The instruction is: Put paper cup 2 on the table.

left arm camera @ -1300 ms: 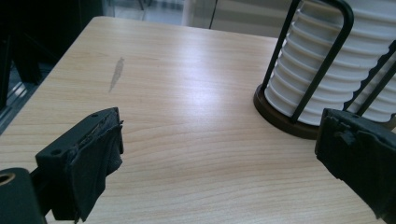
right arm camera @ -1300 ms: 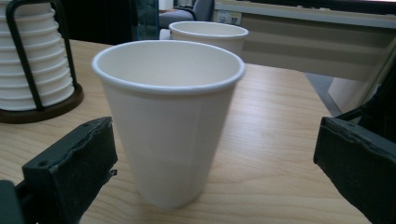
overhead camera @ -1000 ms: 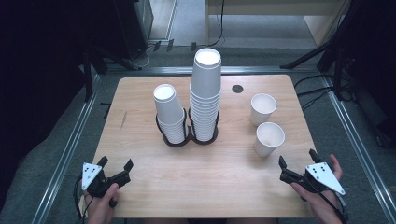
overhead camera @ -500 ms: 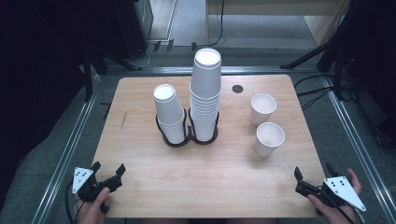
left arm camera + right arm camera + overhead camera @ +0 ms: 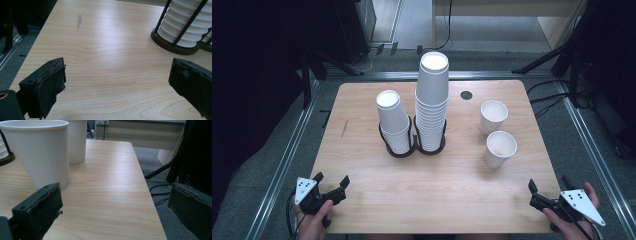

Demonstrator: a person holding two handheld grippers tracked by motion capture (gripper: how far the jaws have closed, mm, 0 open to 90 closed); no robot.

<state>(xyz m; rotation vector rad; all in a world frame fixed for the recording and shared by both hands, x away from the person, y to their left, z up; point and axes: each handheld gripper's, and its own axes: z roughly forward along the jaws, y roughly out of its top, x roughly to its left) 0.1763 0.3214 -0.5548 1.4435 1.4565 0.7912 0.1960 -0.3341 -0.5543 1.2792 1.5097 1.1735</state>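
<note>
The near cup (image 5: 500, 148) stands upright right of centre in the high view, on the table (image 5: 452, 190), with the far cup (image 5: 493, 116) just above it in the frame, close but apart. In the right gripper view the near cup (image 5: 40, 150) fills the upper left and the far cup (image 5: 77, 141) stands behind it.

The right gripper (image 5: 546, 196) sits at the lower right corner of the table in the high view, held in a hand (image 5: 572, 217), well apart from the near cup. Its jaws are wide apart with nothing between them; in its own view the right gripper (image 5: 113, 205) has one jaw at the lower left and one at the lower right, past the table edge.

The left gripper (image 5: 332, 186) is at the lower left of the high view, jaws likewise spread and empty. In its own view the left gripper (image 5: 117, 80) looks over bare wood.

At frame centre two stacks of cups stand in a black double holder (image 5: 412, 148): the short stack (image 5: 393, 121) on the left, the tall stack (image 5: 432, 100) on the right. The short stack's base (image 5: 180, 32) shows at the upper right of the left gripper view.
</note>
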